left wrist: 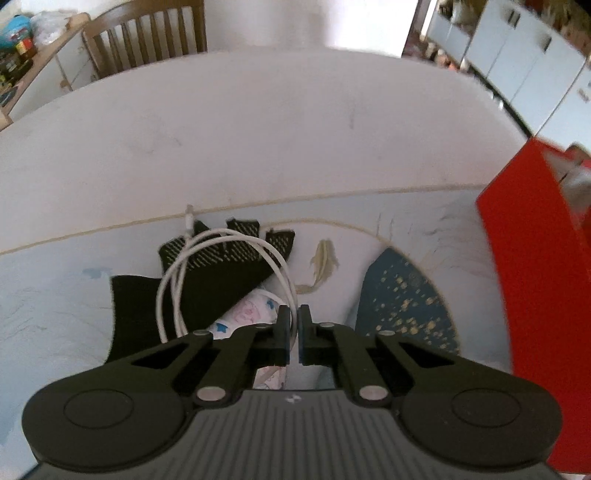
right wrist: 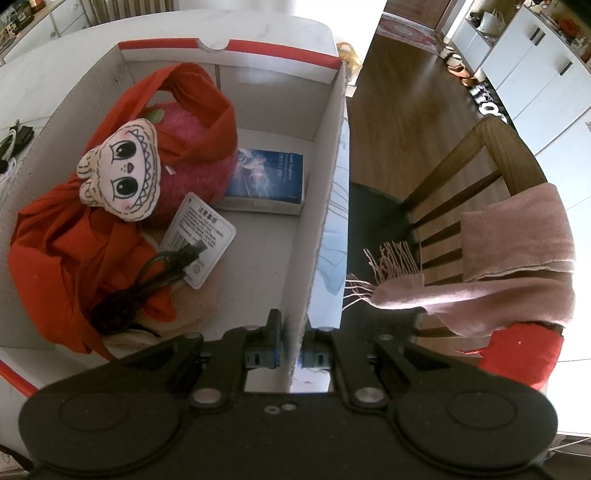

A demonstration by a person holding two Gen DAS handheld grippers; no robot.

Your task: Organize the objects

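My left gripper (left wrist: 294, 325) is shut on a coiled white cable (left wrist: 207, 258), which hangs over a black glove (left wrist: 207, 273) and a patterned pouch (left wrist: 245, 315) on the table. My right gripper (right wrist: 291, 332) is shut on the right wall of the red and white cardboard box (right wrist: 325, 155). Inside the box lie a red cloth (right wrist: 85, 236), a pink plush (right wrist: 195, 173), a cartoon-face toy (right wrist: 122, 173), a blue book (right wrist: 266, 177), a black cable (right wrist: 147, 280) and a white tag (right wrist: 201, 236). The box's red side shows at the right of the left wrist view (left wrist: 532, 258).
A white table (left wrist: 258, 129) carries a pale printed cloth (left wrist: 55, 314). A wooden chair (left wrist: 147, 33) stands behind it. Another wooden chair (right wrist: 461, 166) with a pink scarf (right wrist: 517, 251) stands right of the box. White cabinets (right wrist: 535, 66) line the far wall.
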